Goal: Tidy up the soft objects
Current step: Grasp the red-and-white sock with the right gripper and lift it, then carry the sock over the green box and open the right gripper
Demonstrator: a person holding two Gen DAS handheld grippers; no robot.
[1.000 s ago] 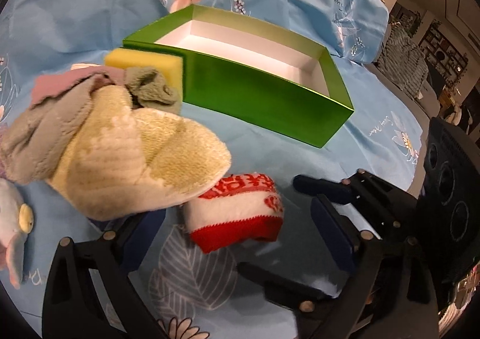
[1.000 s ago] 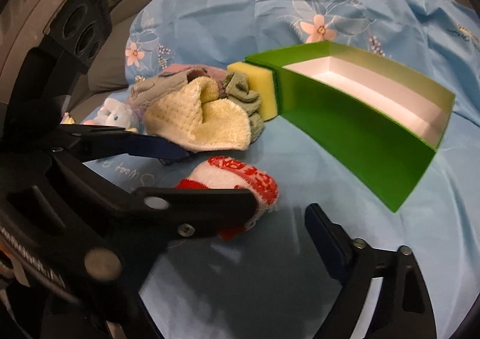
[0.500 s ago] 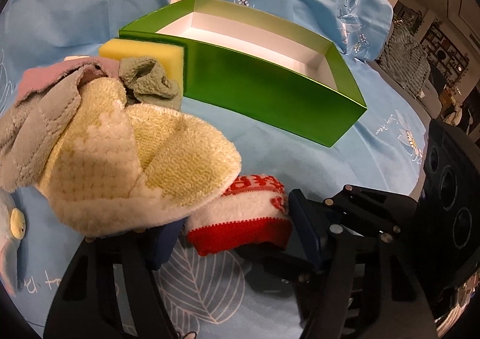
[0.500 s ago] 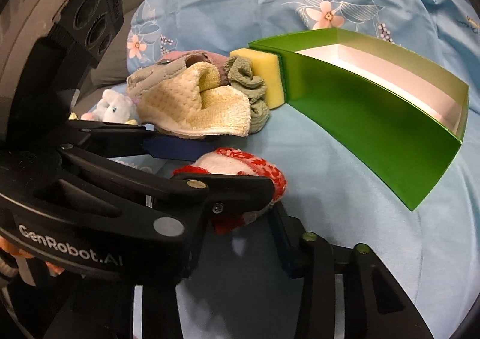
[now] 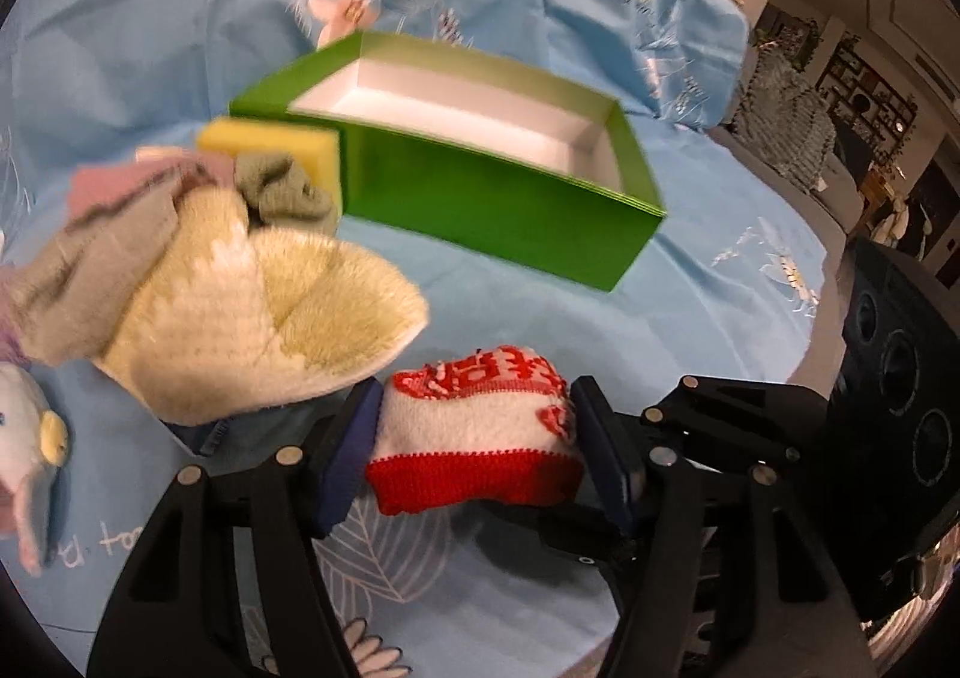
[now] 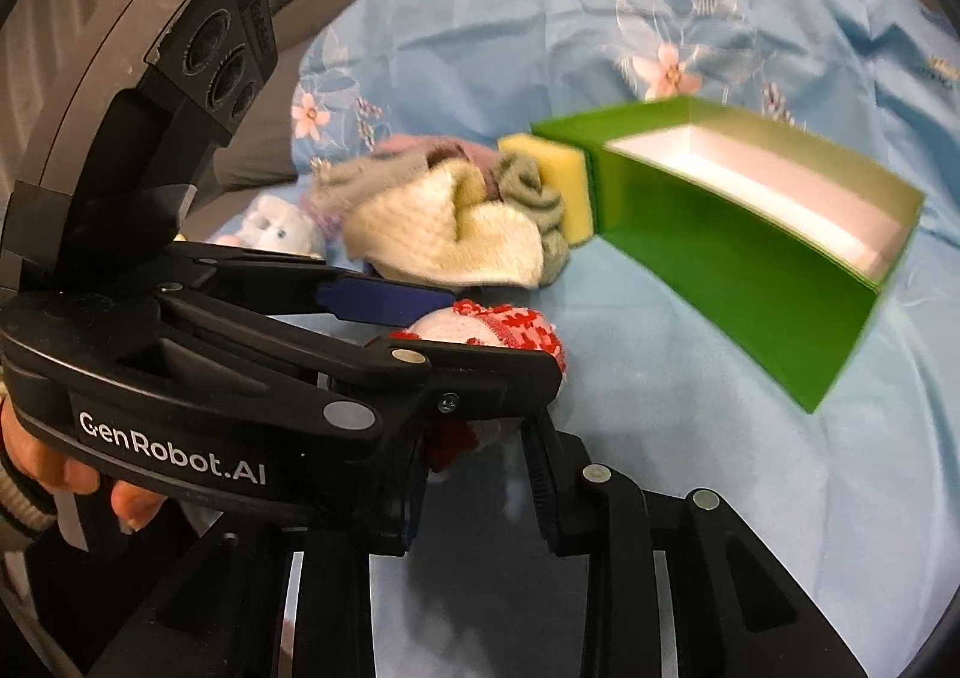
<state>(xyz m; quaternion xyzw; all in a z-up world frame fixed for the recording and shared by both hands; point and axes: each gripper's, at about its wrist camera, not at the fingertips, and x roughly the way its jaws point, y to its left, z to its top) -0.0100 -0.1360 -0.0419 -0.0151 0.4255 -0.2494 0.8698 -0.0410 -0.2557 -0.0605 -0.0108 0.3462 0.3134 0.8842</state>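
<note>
My left gripper (image 5: 474, 450) is shut on a red and white knitted sock (image 5: 474, 432), its blue pads pressing both sides; the sock also shows in the right wrist view (image 6: 498, 327), behind the left gripper's body. A green box (image 5: 498, 198) with a white, empty inside stands behind on the blue cloth; it also shows in the right wrist view (image 6: 738, 258). My right gripper (image 6: 480, 504) sits low just behind the left one, its fingers narrowed with nothing between them.
A pile of soft things lies to the left: a cream towel (image 5: 240, 312), a grey cloth (image 5: 90, 258), a green sock (image 5: 282, 192), a yellow sponge (image 5: 270, 150) against the box, and a white plush toy (image 5: 30, 438). The blue floral sheet (image 5: 750, 288) covers the surface.
My left gripper moved forward around the red and white sock and closed on it. My right gripper narrowed its fingers and drew in behind the left one.
</note>
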